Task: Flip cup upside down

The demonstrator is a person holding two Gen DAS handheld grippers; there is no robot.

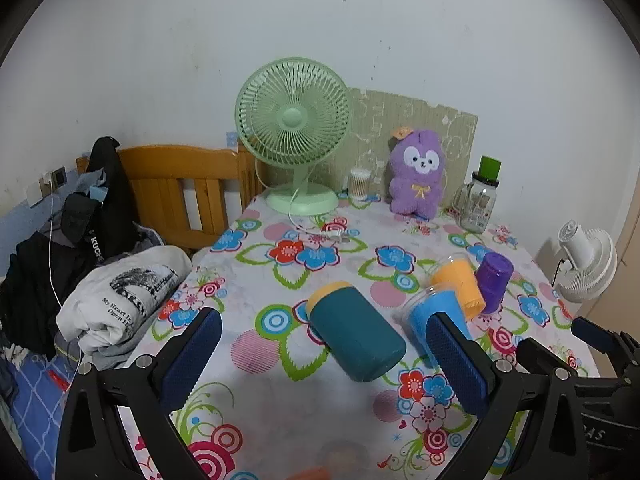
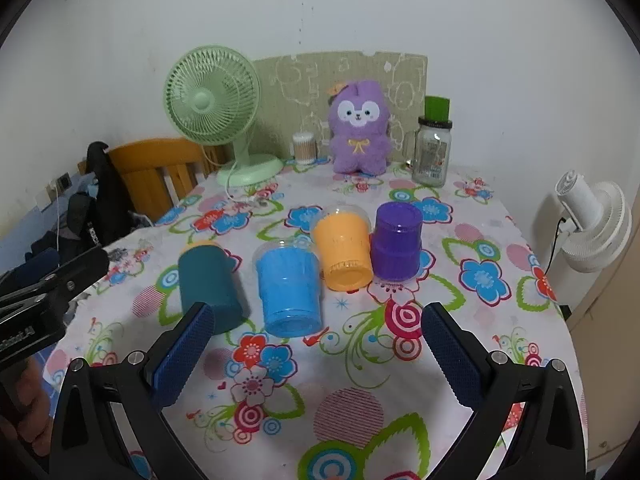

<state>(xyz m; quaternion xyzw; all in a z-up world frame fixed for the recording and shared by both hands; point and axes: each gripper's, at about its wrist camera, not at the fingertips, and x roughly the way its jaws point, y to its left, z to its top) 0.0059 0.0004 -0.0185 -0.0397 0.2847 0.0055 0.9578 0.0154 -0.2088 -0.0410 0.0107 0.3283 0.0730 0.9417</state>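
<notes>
Several cups lie on the floral tablecloth. A teal cup with a yellow rim lies on its side. A blue cup and an orange cup lie tilted, bases toward me. A purple cup stands upside down. My left gripper is open and empty, its fingers either side of the teal cup, just short of it. My right gripper is open and empty, in front of the blue cup.
At the table's back stand a green fan, a purple plush toy, a glass jar and a cotton-swab box. A wooden bed frame with piled clothes is left. A white fan stands right.
</notes>
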